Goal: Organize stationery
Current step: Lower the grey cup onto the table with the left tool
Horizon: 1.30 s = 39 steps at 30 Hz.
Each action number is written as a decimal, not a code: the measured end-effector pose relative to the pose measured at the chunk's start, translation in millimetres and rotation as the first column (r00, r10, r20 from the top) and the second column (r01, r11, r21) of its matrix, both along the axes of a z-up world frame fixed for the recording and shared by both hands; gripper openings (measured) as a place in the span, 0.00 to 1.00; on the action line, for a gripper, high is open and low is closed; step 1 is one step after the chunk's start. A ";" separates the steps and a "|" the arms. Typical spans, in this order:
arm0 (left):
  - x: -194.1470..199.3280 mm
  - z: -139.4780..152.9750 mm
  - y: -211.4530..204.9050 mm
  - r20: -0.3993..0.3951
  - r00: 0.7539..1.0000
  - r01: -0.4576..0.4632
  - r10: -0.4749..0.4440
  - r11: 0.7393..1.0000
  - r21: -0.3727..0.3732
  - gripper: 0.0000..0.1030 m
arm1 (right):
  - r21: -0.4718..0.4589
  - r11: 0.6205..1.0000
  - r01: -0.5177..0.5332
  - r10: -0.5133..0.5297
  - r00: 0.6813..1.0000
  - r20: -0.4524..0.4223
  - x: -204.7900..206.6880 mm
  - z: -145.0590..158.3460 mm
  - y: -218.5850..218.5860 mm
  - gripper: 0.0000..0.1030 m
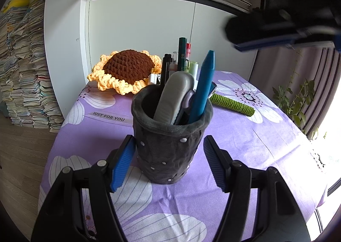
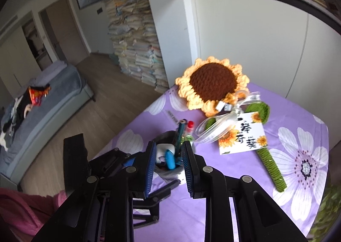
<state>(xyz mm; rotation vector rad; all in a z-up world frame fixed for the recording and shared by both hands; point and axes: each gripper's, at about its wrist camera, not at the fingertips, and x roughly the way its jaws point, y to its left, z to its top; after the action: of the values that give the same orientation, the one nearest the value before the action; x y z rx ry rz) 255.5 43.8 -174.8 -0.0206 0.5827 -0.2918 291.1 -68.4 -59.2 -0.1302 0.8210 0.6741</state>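
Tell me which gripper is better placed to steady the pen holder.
Left. The left gripper already brackets the dark pen holder, jaws on either side, while the right gripper hangs above it, holding nothing.

left gripper (image 1: 169, 158) jaws apart, right gripper (image 2: 167, 166) narrowly open (empty)

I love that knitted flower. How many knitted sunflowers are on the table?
1. The crocheted sunflower lies at the far end of the purple cloth, behind the pen holder, green stem beside it. None seems hidden.
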 end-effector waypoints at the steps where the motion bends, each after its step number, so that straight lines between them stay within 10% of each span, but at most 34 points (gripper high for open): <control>1: 0.1 -0.1 -0.1 0.000 1.000 0.000 0.000 1.000 0.000 0.64 | 0.007 1.000 0.010 -0.010 1.000 0.009 -4.1 -0.6 -6.1 0.25; 8: -1.9 1.2 -2.1 0.016 1.000 0.017 -0.017 1.000 -0.002 0.75 | -0.115 0.964 0.238 -0.227 0.968 0.105 -34.1 -49.5 -61.4 0.32; 39: 8.1 23.5 -28.0 0.085 0.988 -0.138 0.126 0.979 0.149 0.66 | 0.256 0.853 0.454 -0.440 0.891 -0.112 -81.8 -106.0 -204.0 0.33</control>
<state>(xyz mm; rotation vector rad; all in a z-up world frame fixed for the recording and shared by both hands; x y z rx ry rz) 263.6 15.8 -151.4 0.1006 0.5248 -0.1171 209.3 -272.4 -165.2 0.3285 0.7596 0.3416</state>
